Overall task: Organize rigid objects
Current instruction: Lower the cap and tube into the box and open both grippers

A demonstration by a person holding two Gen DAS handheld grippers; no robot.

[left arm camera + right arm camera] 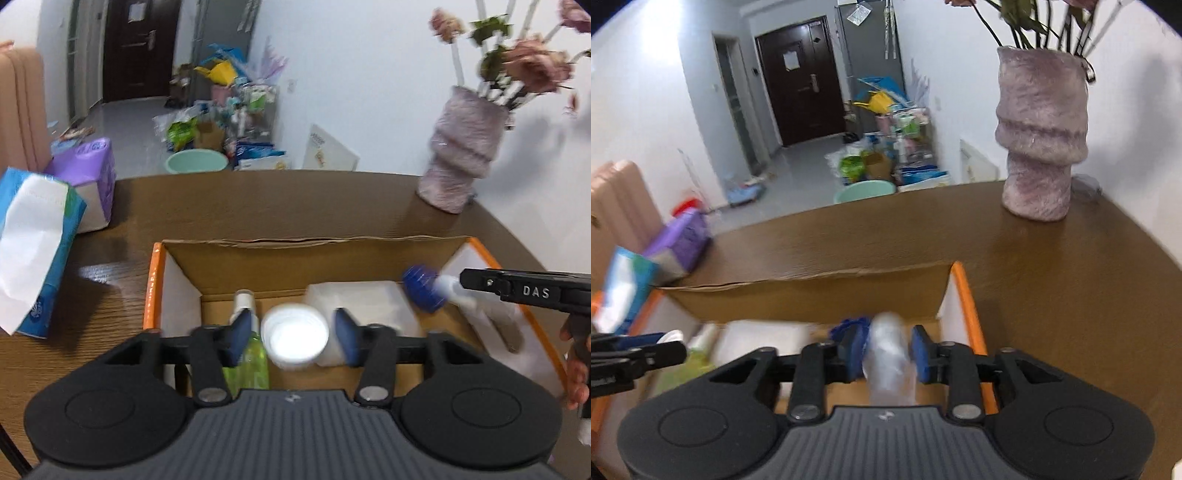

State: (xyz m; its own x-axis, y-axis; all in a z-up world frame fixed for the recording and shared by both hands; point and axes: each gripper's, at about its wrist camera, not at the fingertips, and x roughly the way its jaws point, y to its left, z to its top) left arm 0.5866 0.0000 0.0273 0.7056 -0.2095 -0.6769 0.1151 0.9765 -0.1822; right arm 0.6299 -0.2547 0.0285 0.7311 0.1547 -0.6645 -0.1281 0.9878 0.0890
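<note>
Both my claws hang over the cardboard box (221, 258) on the surface (1052, 295). My left claw (293, 334) stands apart around a white jar (295, 338), pads clear of it. My right claw (886, 354) brackets a blue-capped bottle (888, 363), seemingly loose, though blur hides contact. I should let each drop straight into free space, avoiding the green bottle (251, 354).

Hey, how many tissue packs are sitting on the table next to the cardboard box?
2, both left of the cardboard box: a blue tissue pack with a sheet pulled out, nearer the camera, and a purple tissue pack behind it at the table edge. None other shows.
</note>
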